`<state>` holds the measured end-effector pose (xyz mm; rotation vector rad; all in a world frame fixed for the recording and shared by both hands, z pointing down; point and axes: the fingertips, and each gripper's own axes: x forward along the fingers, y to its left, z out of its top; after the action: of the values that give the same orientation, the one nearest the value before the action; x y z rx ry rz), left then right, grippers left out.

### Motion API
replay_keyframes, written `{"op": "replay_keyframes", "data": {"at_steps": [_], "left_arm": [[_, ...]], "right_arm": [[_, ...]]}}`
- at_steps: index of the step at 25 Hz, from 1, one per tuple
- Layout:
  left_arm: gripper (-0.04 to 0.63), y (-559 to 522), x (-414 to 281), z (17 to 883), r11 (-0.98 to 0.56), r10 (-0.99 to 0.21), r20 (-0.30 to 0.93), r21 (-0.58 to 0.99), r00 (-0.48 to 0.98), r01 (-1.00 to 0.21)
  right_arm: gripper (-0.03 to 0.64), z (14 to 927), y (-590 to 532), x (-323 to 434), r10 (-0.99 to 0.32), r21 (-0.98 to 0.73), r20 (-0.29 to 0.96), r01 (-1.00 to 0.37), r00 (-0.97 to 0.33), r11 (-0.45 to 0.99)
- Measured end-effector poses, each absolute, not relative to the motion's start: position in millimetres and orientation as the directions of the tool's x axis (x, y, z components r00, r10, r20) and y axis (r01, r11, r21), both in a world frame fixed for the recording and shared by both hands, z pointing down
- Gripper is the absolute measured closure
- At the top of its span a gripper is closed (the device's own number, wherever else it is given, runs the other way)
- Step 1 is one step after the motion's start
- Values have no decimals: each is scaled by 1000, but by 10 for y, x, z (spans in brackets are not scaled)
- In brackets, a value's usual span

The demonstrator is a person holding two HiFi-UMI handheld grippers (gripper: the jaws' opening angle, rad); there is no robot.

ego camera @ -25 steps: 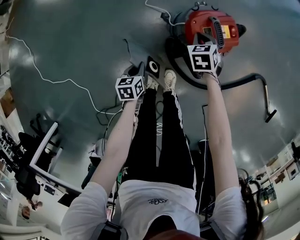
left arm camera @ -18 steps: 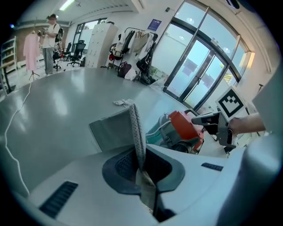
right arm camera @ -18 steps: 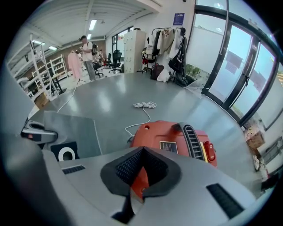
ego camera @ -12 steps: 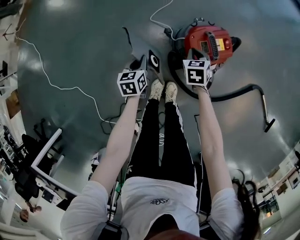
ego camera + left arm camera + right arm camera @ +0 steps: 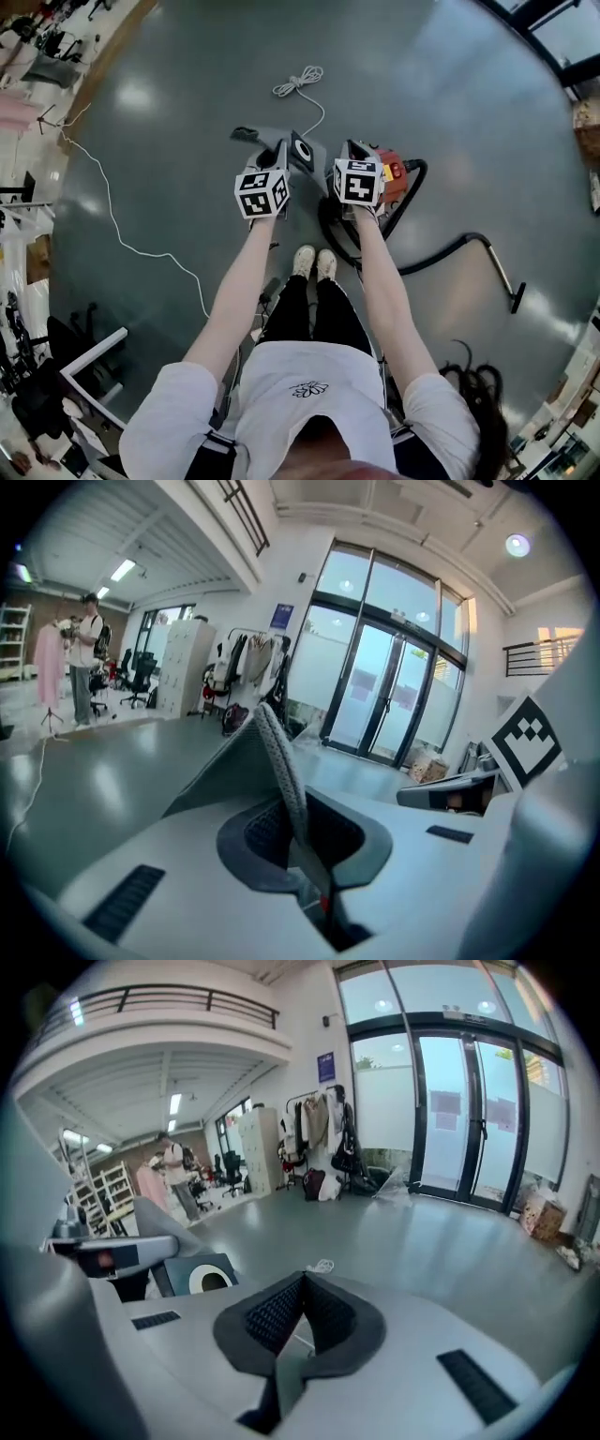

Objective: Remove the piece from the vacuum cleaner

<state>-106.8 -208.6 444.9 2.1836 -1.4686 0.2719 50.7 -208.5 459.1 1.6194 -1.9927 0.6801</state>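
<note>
In the head view the red vacuum cleaner (image 5: 398,176) stands on the grey floor, partly hidden behind my right gripper (image 5: 352,150). My left gripper (image 5: 280,152) is shut on a grey dust bag (image 5: 251,137) with a dark collar and white ring (image 5: 302,150), held up above the floor. In the left gripper view the bag's grey edge (image 5: 278,761) runs up from between the shut jaws of the left gripper (image 5: 292,819). The right gripper (image 5: 300,1288) is shut with nothing in it. The bag's collar (image 5: 202,1279) shows at the left of that view.
The black hose (image 5: 448,251) curls off to the right and ends in a floor nozzle (image 5: 514,298). A coiled white cable (image 5: 298,80) lies ahead, another cable (image 5: 112,220) at left. Chairs and a rack (image 5: 89,352) stand behind on the left. A person (image 5: 89,653) stands far off.
Both grippers have risen away from the vacuum cleaner, which now looks smaller and lower. The right gripper has moved left, off the vacuum's top. The left gripper still holds the bag.
</note>
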Motion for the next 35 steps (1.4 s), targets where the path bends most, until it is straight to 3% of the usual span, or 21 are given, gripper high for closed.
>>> {"op": "replay_keyframes", "data": {"at_steps": [6,13,24,35], "left_arm": [[580,-2243,-1047,2660,-300,-906,224,264,360,-917],[580,-1707,-1166,1510,-414,-900,39,231,434,-880],[580,-858,-1471,928,-464,-886,-121,209,447,-861],[580,-965,-1455,908,-477,-879,-146,210,455,-854]], "right_arm": [[604,2717,-2112,344,-863,-33,431,-960,-263,276],[604,1426,-1428,26,-907,19,205,-926,-367,378],[604,918,-585,-234,-903,6,24,-903,-429,429],[605,859,-684,-238,-910,42,8,-909,-416,416]]}}
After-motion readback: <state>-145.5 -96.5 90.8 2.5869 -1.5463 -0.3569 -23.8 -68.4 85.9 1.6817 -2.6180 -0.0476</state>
